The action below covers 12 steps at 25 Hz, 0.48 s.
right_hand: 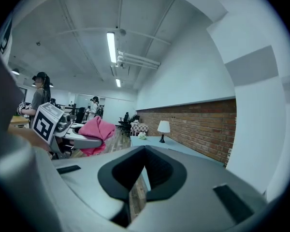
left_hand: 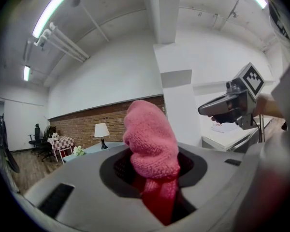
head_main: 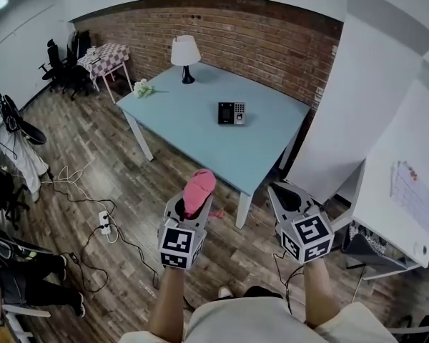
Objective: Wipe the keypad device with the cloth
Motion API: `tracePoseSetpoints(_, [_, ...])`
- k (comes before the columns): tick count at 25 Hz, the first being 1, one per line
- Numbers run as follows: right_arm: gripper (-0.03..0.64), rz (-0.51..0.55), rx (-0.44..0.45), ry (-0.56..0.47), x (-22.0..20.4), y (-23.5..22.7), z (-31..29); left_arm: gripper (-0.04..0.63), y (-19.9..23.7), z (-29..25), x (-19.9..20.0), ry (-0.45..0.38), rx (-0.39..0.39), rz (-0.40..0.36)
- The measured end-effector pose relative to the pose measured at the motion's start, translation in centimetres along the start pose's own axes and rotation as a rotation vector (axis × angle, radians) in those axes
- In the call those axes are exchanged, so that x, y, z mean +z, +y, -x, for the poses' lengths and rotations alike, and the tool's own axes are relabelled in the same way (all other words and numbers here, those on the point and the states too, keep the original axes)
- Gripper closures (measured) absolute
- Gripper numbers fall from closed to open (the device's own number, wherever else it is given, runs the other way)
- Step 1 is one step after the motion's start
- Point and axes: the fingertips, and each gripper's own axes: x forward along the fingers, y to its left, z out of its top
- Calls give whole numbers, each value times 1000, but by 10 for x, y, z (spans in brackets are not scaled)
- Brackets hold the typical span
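- Two grippers sit low in the frame: the left gripper has its jaws clamped on the pink cloth, and the right gripper has its jaws pressed together, empty.
- Farther up, the keypad device lies on the desk, well apart from the cloth.
- Wiping looks not yet begun; next, carry the cloth to the device's face.

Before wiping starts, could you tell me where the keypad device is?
In the head view, the keypad device lies near the middle of the blue table, to the right of the lamp.
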Motion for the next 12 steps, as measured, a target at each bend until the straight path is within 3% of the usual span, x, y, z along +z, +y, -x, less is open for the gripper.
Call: tracePoseSetpoints(12, [624,29,41,-37,15,30,87,416,-76,71,50,-47,9,-40])
